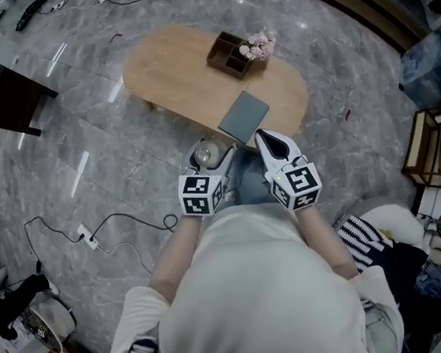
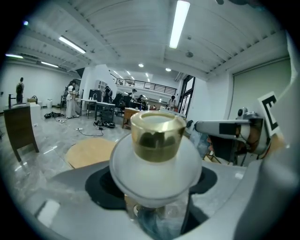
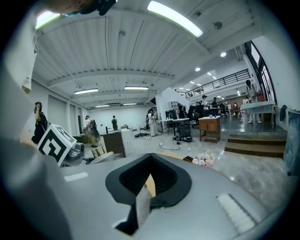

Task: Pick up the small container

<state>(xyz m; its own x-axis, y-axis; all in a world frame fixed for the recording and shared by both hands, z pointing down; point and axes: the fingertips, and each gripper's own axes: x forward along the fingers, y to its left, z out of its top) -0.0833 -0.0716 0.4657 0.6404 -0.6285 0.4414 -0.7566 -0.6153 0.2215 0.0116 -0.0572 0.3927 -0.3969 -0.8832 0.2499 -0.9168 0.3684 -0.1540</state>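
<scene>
**Small container in the left tool's grip**

The left tool [image 1: 206, 162] is clamped on the small container [image 2: 157, 140], gold cap up, above the floor. At its 3 o'clock the right tool [image 1: 272, 144] is closed and empty. The tabletop [image 1: 178, 81] lies at 12 o'clock

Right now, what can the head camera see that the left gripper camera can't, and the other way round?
Only the head view shows the grey pad, the tray of pink flowers and the person's white shirt. Only the left gripper view shows the gold cap up close, the ceiling lights and people far off. Both show the small container clamped in the left gripper, the wooden table and the right gripper.
</scene>
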